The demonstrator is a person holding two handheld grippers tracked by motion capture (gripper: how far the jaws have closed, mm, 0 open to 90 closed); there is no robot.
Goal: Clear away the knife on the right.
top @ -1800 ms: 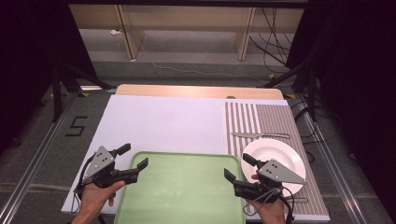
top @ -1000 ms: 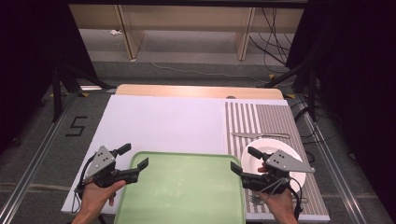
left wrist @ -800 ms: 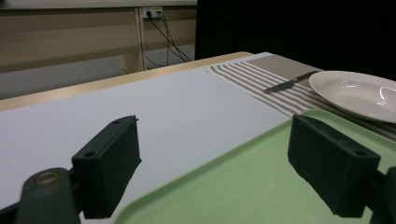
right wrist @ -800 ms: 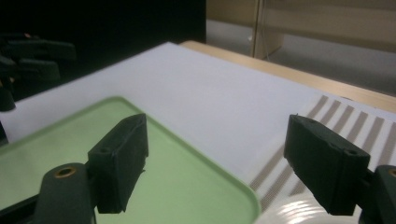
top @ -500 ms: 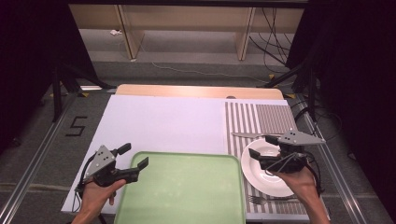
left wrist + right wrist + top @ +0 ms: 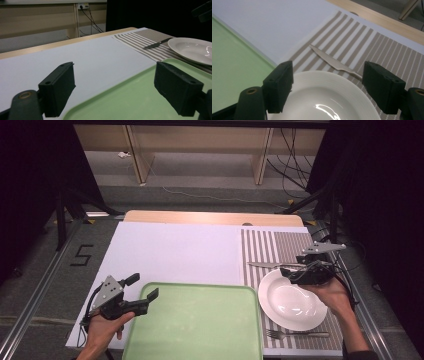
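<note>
A white plate point(image 6: 292, 301) lies on the striped placemat point(image 6: 280, 245) at the right, with a knife point(image 6: 270, 265) just beyond it and a fork point(image 6: 295, 334) in front. My right gripper point(image 6: 289, 272) hovers over the plate's far right rim, pointing left. It is open, and its jaws have just been closing slightly with nothing pressed between them. In the right gripper view the plate point(image 6: 319, 100) and knife point(image 6: 332, 61) lie under the wide-apart jaws. My left gripper point(image 6: 142, 286) stands open at the green tray's point(image 6: 195, 325) near left corner, and the tray edge point(image 6: 140, 100) runs between its jaws.
A white sheet point(image 6: 175, 250) covers the table's middle and left, with a wooden edge point(image 6: 210, 217) at the back. Beyond the table are shelf legs and cables on the floor. In the left gripper view the plate point(image 6: 192, 48) and knife point(image 6: 157, 43) lie to the right.
My right gripper has moved from the tray's near right corner rightward and away, across the plate to its far rim. The left gripper has stayed put.
</note>
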